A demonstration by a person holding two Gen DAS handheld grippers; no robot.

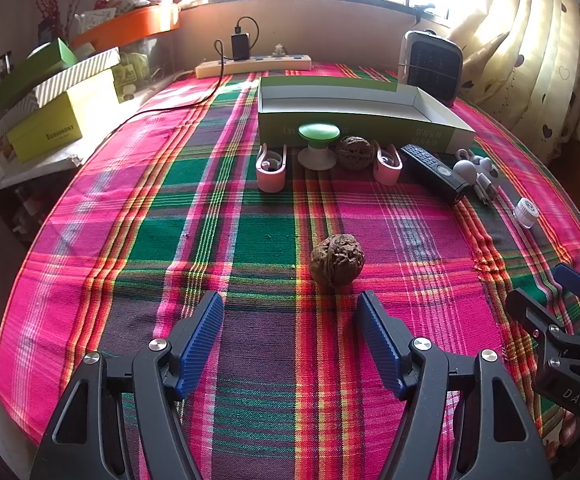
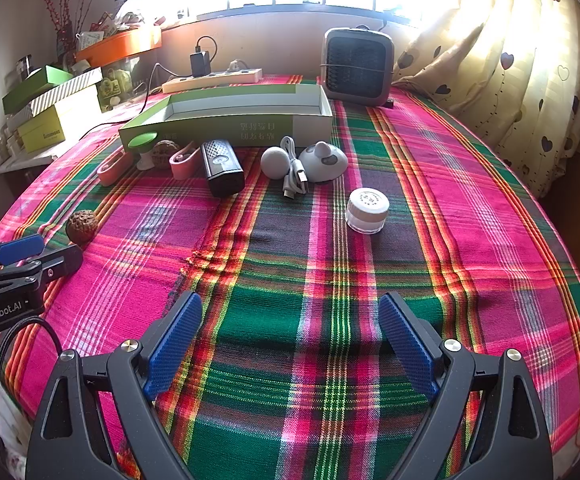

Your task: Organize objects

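Note:
A brown walnut (image 1: 336, 260) lies on the plaid cloth just ahead of my left gripper (image 1: 290, 300), which is open and holds nothing. The same walnut (image 2: 82, 222) shows at the left in the right wrist view. My right gripper (image 2: 290, 304) is open over bare cloth, with a white-lidded jar (image 2: 367, 210) farther ahead. A green open box (image 1: 361, 120) stands at the back. In front of it sit a second walnut (image 1: 354, 153), a green-topped stand (image 1: 317, 146), two pink clips (image 1: 272, 168), a black device (image 1: 435, 172) and white cable pieces (image 2: 295, 174).
A grey heater (image 2: 357, 66) and a power strip (image 1: 254, 65) stand along the far edge of the table. Stacked boxes (image 1: 58, 108) fill a shelf at the left. Curtains (image 2: 529, 60) hang at the right. The plaid cloth (image 2: 449, 200) has a small rumple near its middle.

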